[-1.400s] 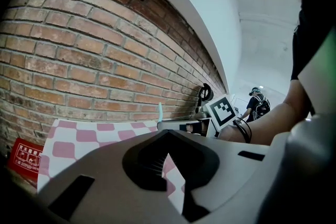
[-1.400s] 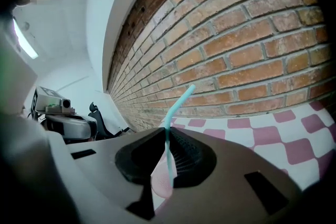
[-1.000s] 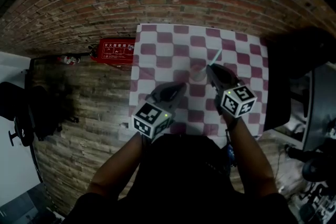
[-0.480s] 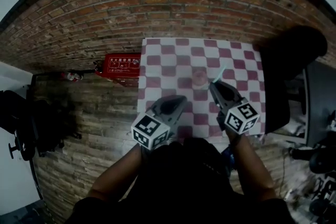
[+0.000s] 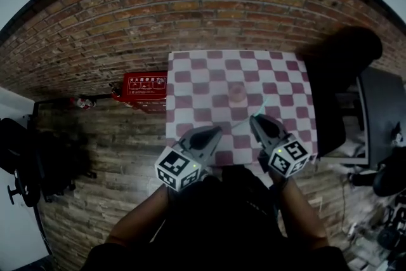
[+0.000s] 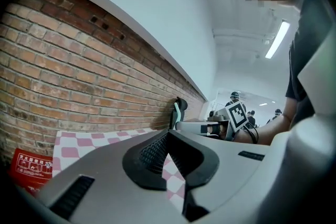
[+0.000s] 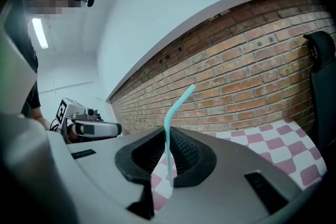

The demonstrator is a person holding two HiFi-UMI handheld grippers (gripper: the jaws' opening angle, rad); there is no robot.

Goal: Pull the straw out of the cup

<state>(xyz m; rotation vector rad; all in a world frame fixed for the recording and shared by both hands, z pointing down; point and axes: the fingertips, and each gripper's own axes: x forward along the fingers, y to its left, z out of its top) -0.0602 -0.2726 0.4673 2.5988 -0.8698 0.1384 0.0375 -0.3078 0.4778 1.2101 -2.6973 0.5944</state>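
Note:
A small clear cup (image 5: 237, 94) stands upright in the middle of the pink-and-white checked table (image 5: 190, 73). The teal bendy straw (image 5: 259, 110) is out of the cup and hangs over the table's near part. My right gripper (image 5: 253, 118) is shut on it. In the right gripper view the straw (image 7: 178, 105) rises from between the closed jaws (image 7: 166, 132), its top bent to the right. My left gripper (image 5: 214, 131) hovers left of the right one, its jaws (image 6: 168, 132) closed together with nothing in them. The left gripper view also shows the right gripper (image 6: 181, 113) with the straw (image 6: 177, 112).
A brick wall (image 5: 209, 3) backs the table. A red printed box (image 5: 144, 82) lies on the wooden floor to the table's left. A dark chair (image 5: 346, 57) stands at the table's right, a desk (image 5: 380, 111) beyond it, and a black office chair (image 5: 25, 155) far left.
Both grippers have drawn back from the cup toward the person. The straw, which stood in the cup, has come out with the right gripper.

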